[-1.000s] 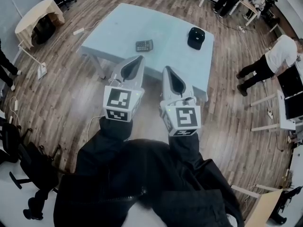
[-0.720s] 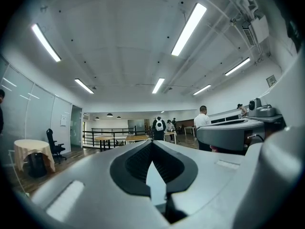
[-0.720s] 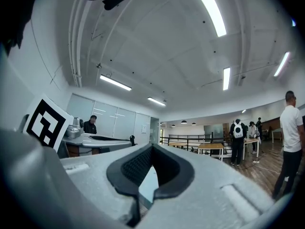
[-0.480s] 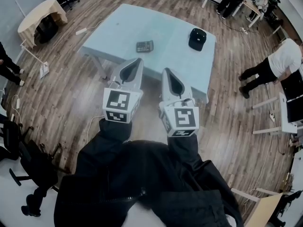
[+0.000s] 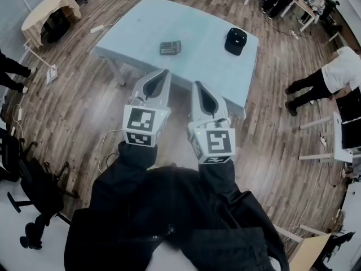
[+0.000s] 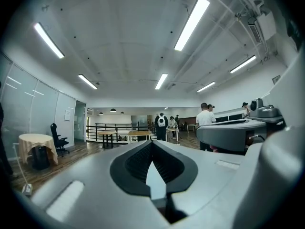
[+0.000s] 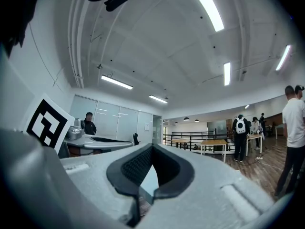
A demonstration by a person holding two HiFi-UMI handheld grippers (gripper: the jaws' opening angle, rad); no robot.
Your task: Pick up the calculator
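Short of the pale blue rectangular table's (image 5: 169, 21) near edge, the grey left gripper (image 5: 164, 72) and right gripper (image 5: 198, 84), jaws together and empty, have sunk slightly, so the approach has apparently only begun. A black cap (image 5: 236, 41) sits by the right edge. The dark flat calculator (image 5: 170, 47) lies mid-table, untouched.

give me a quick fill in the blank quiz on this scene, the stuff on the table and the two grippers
1. In the head view the calculator lies on the table, to the ____ of the black cap.
2. The jaws of the left gripper are ____, with nothing between them.
3. The right gripper holds ____.
4. The calculator is touched by ____ gripper.

Missing words: left; shut; nothing; neither
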